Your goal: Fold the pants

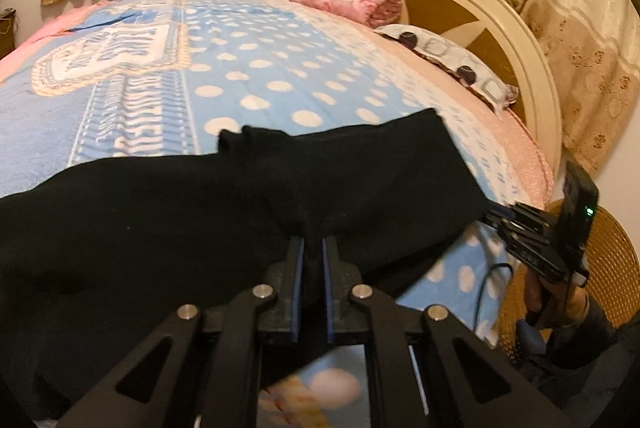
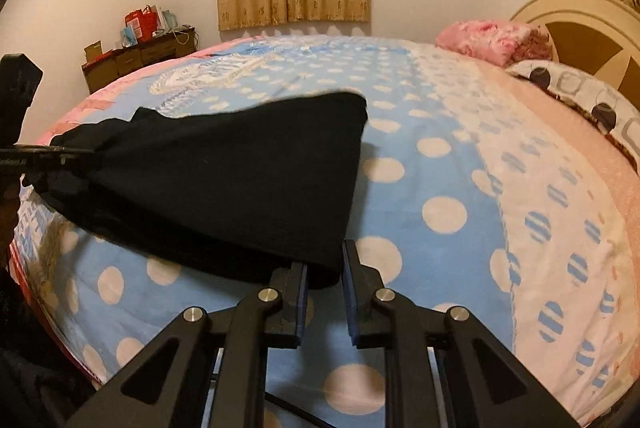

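Bed (image 2: pixel 440 156), one black pants (image 2: pixel 240 180), two tongs (image 1: pixel 313 248)

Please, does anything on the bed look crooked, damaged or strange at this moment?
Nothing looks damaged or spilled. The black fabric pants lie on the blue polka-dot blanket, pulled into a slanted, uneven shape, one edge gripped by the left gripper, one corner between the right gripper fingers.

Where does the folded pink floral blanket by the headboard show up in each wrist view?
Left wrist view: the folded pink floral blanket sits at upper centre, just left of the cream curved headboard.
Right wrist view: the blanket sits at upper right, again left of the headboard.
Shared landmark: the black pants on the blue polka-dot bedspread.
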Demonstrator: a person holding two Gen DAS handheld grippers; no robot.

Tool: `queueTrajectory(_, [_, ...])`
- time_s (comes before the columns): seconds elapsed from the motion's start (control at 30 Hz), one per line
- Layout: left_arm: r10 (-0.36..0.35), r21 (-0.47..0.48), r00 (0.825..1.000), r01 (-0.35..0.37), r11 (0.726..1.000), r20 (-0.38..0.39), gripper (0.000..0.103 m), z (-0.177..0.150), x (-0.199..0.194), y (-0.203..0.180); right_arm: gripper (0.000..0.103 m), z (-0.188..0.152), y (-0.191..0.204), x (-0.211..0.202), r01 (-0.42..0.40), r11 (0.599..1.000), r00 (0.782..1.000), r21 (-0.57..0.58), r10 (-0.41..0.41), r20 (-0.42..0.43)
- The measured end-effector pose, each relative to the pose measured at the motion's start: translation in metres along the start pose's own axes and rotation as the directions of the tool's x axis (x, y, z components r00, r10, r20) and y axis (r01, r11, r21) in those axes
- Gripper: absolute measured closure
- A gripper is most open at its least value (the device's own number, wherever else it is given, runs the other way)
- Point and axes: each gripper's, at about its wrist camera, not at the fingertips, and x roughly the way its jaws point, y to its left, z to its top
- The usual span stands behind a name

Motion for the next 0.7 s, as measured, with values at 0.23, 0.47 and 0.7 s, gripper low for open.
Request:
queueTrajectory(0.23, [0.019, 0.025, 0.998, -0.017, 1.000, -0.064, 0.083, -0.001, 0.005, 0.001, 0.079, -0.003, -0.006, -0.006, -0.004, 1.000, 1.000, 0.011, 0.004, -0.014])
queueTrajectory(0.47, [0.158, 0.116, 0.986, -0.163, 0.980, 0.051, 0.058, -0.001, -0.033, -0.011, 0.061, 0.016, -0.035, -0.026, -0.034, 0.993, 0.998, 0.113, 0.028, 0.051])
queueTrajectory(0.7, [0.105, 0.176, 0.989, -0.122, 0.977, 0.103, 0.053, 0.014, -0.025, -0.039, 0.061, 0.040, -0.031, -0.019, -0.095, 0.995, 0.995, 0.034, 0.095, -0.013])
